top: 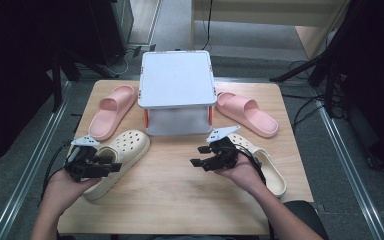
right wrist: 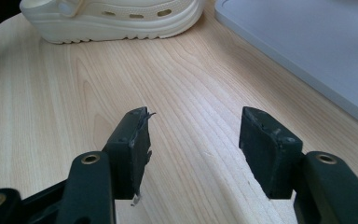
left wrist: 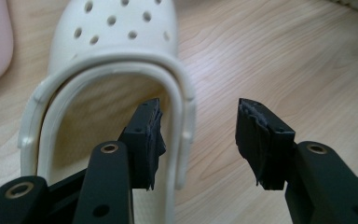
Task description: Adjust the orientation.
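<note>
The left gripper (left wrist: 198,140) straddles the side rim of the cream clog (left wrist: 114,60) on the wooden table (left wrist: 279,60), one jaw inside the shoe's opening, the other outside, neither pad pressing it.

A light wooden worktop (top: 180,200) carries a grey lidded box (top: 177,80) at its far middle. One pink slide (top: 112,111) lies just left of the box, another pink slide (top: 246,113) just right. Nearer than the box, a cream clog (top: 125,150) lies to its left and another cream clog (top: 270,172) to its right.
</note>
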### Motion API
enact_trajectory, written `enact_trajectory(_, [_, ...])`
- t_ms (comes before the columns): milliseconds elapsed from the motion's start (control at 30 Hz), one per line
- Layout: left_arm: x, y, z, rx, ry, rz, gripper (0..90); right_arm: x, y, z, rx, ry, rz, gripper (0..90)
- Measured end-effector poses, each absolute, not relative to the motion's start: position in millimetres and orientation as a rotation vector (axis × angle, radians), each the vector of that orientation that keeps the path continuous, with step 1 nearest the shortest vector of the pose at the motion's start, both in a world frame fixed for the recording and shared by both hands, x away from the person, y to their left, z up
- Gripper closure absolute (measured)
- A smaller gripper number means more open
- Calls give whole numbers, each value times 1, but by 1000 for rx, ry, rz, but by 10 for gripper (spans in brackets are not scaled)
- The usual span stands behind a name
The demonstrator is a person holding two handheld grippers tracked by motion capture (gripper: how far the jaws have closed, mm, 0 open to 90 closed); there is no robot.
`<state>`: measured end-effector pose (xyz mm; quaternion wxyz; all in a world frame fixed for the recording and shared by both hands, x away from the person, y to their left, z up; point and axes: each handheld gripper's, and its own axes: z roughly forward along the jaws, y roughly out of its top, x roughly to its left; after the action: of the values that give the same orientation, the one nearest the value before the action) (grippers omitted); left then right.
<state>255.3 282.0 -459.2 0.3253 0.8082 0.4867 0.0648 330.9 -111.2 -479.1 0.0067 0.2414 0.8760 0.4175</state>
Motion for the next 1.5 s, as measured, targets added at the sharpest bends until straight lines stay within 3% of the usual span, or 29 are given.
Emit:
enact_trajectory(167, [263, 278, -476, 2119, 1303, 141, 535, 330, -110, -479, 753, 2741, 1302, 436])
enact_trajectory(500, [277, 271, -480, 2115, 1288, 199, 766, 329, -108, -481, 744, 2747, 1283, 440])
enact_trajectory(1000, [276, 270, -454, 2055, 1265, 175, 776, 327, -110, -481, 755, 2754, 1280, 459])
enact_trajectory(1500, [292, 209, -447, 2150, 1087, 100, 775, 317, -125, -479, 796, 2693, 1281, 455])
